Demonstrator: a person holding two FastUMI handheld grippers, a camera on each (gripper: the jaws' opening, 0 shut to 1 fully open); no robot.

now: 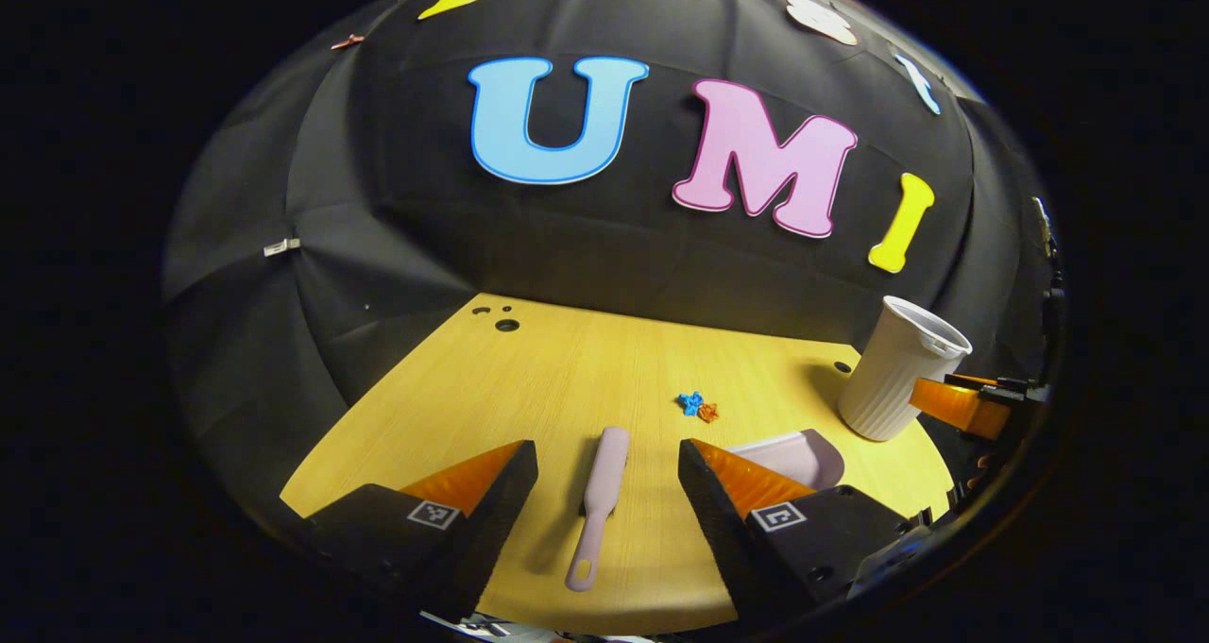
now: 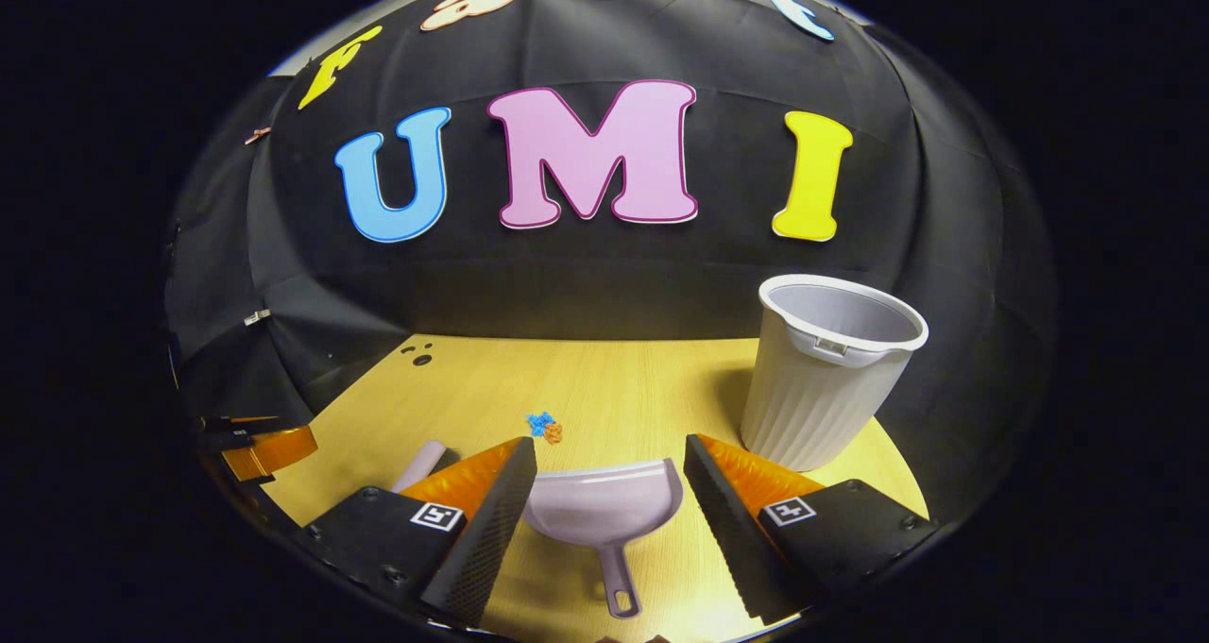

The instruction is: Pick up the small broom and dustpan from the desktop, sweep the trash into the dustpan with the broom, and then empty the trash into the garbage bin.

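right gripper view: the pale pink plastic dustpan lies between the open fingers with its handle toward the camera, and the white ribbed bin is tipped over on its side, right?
Not quite. In the right gripper view the white ribbed bin stands upright on the wooden desktop, mouth up. The rest holds: the pale pink plastic dustpan lies between the right gripper's open fingers, handle toward the camera.

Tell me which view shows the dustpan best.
The right gripper view: the dustpan lies whole on the desk between that gripper's open tongs, scoop and handle both plain. In the left gripper view the dustpan is partly hidden behind one of the left tongs, so just part of its scoop shows.
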